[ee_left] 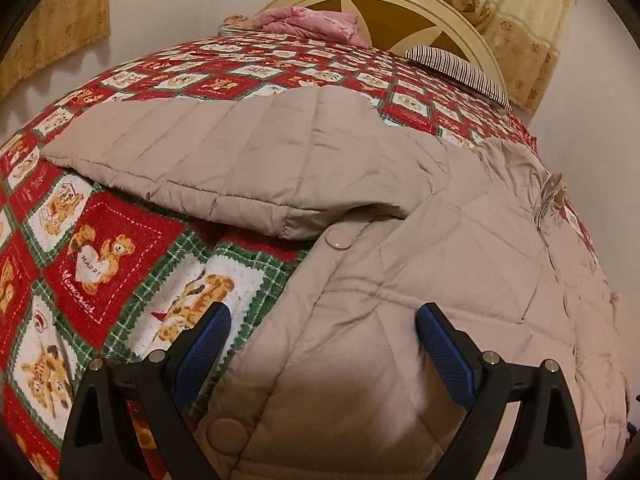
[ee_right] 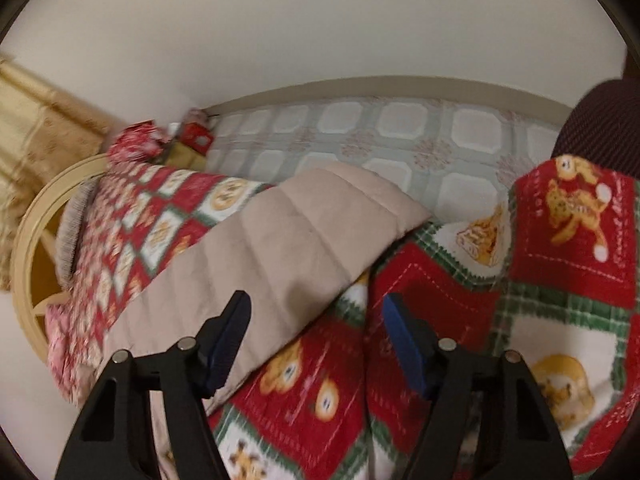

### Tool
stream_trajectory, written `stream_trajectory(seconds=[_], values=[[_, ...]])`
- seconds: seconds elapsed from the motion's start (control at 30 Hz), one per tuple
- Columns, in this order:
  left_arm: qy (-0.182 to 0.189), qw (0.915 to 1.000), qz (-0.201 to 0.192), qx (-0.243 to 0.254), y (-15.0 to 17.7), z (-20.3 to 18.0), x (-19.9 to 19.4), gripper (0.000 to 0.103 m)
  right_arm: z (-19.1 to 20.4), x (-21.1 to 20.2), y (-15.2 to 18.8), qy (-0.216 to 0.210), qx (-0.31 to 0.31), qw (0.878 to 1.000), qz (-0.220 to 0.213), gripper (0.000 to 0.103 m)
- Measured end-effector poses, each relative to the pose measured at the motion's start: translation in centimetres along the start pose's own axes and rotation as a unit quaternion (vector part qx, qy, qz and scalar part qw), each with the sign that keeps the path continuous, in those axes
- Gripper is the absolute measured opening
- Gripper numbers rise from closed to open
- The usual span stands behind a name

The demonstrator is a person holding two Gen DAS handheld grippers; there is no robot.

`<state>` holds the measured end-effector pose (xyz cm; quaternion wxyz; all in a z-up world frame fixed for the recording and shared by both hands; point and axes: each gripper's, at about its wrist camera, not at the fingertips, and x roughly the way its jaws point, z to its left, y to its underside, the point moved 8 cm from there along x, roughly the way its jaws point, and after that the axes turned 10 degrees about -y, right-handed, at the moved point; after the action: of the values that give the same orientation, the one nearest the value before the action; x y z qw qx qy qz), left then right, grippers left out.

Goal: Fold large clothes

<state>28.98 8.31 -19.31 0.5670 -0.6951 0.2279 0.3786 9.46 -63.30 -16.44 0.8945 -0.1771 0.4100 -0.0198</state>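
Left gripper [ee_left: 323,322] and right gripper [ee_right: 316,312] are held agape, empty; bedspread [ee_right: 440,300] could be pinched instead of puffer coat's [ee_left: 460,272] sleeve [ee_right: 288,236].

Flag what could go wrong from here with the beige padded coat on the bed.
1. The left tool is open astride the front edge of the coat, one finger over the bedspread. Closing here could pinch the bedspread along with the coat.
2. The right tool is open with only bedspread between its fingers; the sleeve lies to one side, so a close might miss it.
3. The padding looks puffy and slick; a shallow pinch may slip.
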Motion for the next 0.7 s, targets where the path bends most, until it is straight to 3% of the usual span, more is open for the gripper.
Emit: stream_trajectory(seconds=[0.2, 0.3, 0.33, 0.37, 0.53, 0.7], values=[[-0.016, 0.9998, 0.001, 0.016, -0.2, -0.4, 0.4, 0.097, -1.4, 2.7, -1.3, 0.010, 0.036, 0.999, 0.000, 0.070], [-0.018, 0.9997, 0.002, 0.018, -0.1, -0.4, 0.5, 0.098, -1.3, 2.4, -2.1, 0.023, 0.010, 0.999, -0.024, 0.045], [-0.018, 0.9997, 0.002, 0.019, -0.1, -0.4, 0.5, 0.098, -1.1, 2.5, -2.0, 0.018, 0.005, 1.000, -0.025, 0.028], [-0.018, 0.9996, 0.002, 0.020, -0.1, -0.3, 0.5, 0.098, -1.0, 2.5, -2.1, 0.010, 0.000, 1.000, -0.026, 0.018], [-0.015, 0.9997, 0.004, 0.020, -0.1, -0.3, 0.6, 0.099, 1.3, -0.8, -3.0, -0.032, -0.050, 0.996, -0.070, 0.014], [-0.010, 0.9998, 0.004, 0.017, -0.2, -0.3, 0.6, 0.099, 7.8, -5.9, -2.1, -0.066, -0.151, 0.981, -0.103, 0.011]])
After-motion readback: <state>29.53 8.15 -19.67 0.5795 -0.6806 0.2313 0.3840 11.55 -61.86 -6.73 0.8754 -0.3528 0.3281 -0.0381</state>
